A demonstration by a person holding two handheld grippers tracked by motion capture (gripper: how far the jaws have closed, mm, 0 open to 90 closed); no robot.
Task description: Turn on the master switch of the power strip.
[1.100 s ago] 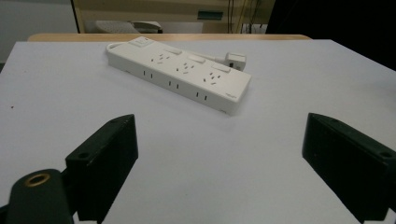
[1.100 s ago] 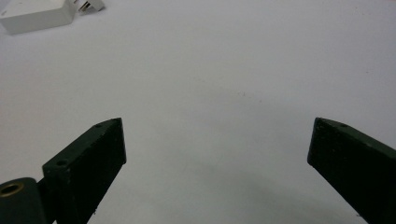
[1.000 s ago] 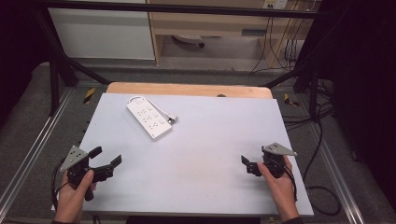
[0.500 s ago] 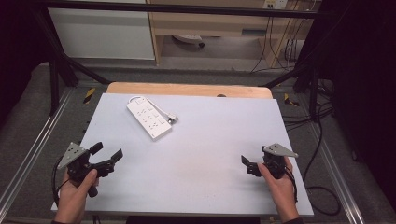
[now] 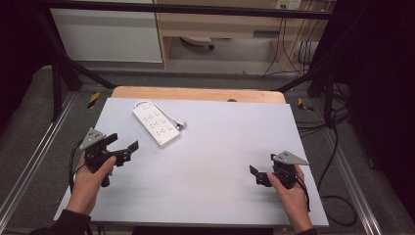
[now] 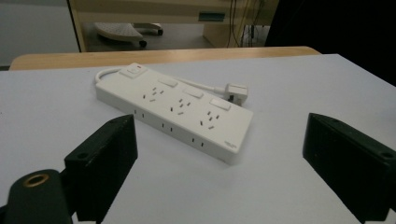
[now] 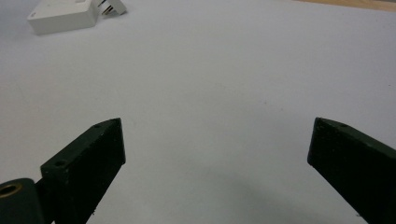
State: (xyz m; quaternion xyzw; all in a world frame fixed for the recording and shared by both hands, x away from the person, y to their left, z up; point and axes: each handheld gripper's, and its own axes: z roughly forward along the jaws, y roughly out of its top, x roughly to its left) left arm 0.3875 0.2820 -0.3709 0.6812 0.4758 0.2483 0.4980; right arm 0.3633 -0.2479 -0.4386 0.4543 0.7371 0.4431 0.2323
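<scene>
A white power strip with several sockets lies slanted on the far left of the white tabletop, its short cord and plug beside it. My left gripper is open, lifted off the table just left of and nearer than the strip. In the left gripper view the strip lies right ahead between the spread jaws of that gripper, with the plug behind it. My right gripper is open near the front right, holding nothing. The right gripper view has the strip's end far off at top left.
A wooden table edge runs behind the white top. Metal frame rails flank both sides, and cables hang at the right. Bare tabletop spreads between my right gripper and the strip.
My left gripper has moved forward and up toward the power strip, staying open. The right gripper and the strip have not moved.
</scene>
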